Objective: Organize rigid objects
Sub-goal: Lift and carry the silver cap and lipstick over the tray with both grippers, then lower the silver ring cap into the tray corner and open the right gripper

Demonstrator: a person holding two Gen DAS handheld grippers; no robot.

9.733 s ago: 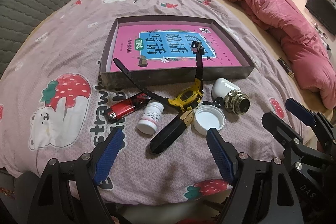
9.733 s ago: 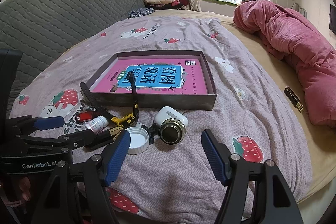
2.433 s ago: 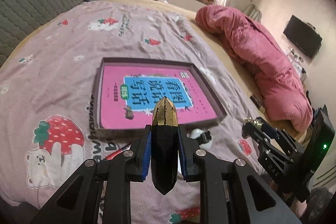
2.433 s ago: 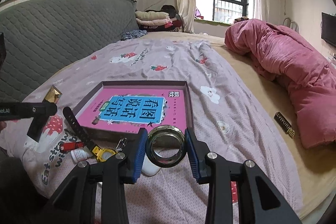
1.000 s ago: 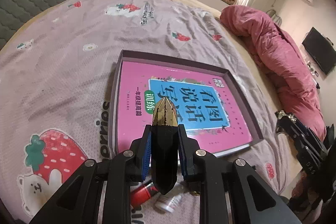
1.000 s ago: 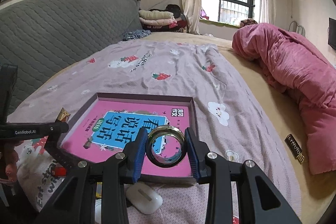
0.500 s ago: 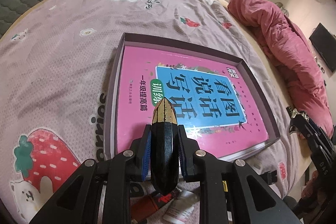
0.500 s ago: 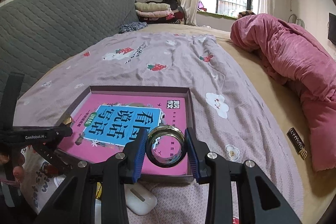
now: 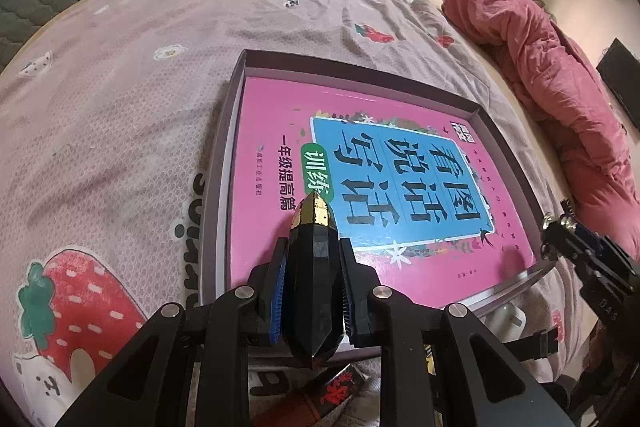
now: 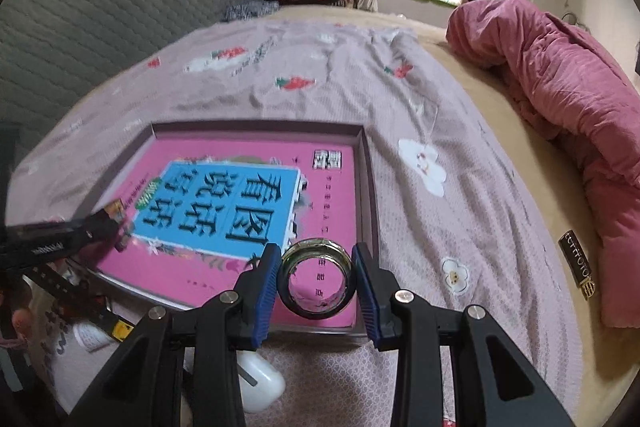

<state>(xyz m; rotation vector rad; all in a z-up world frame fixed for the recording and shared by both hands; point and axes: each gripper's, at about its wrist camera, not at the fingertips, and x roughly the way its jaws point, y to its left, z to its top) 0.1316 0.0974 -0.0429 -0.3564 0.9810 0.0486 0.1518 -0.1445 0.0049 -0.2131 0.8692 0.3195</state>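
**Both grippers loaded and angled down over the tray**

The left gripper (image 9: 313, 291) is clamped on a black faceted case (image 9: 314, 287) with a gold tip, its blue pads pressed flat against the case's two sides. The case stands lengthwise between the fingers, gold end forward, and the tool tilts steeply down so that the tip hangs above the near left part of the pink book (image 9: 360, 187). In the right wrist view the same gripper (image 10: 108, 223) reaches in from the left edge, its gold-tipped load over the book's near left corner.

The right gripper (image 10: 316, 279) is closed on a round metal ring-shaped object (image 10: 318, 283), one pad on each side of its rim, the open middle facing the camera. It also points downward, holding the ring above the near right corner of the book, just inside the tray's (image 10: 368, 187) right wall.

The book lies flat in the shallow grey tray, filling most of it. The tray sits on a mauve bedspread (image 9: 120, 107) printed with strawberries and bears. Below the right gripper, on the bedspread just in front of the tray, lies a white earbud case (image 10: 260, 383). Beneath the left gripper part of a red item (image 9: 332, 395) shows, mostly hidden. A crumpled pink quilt (image 10: 560, 87) lies along the bed's right side, well apart from the tray.
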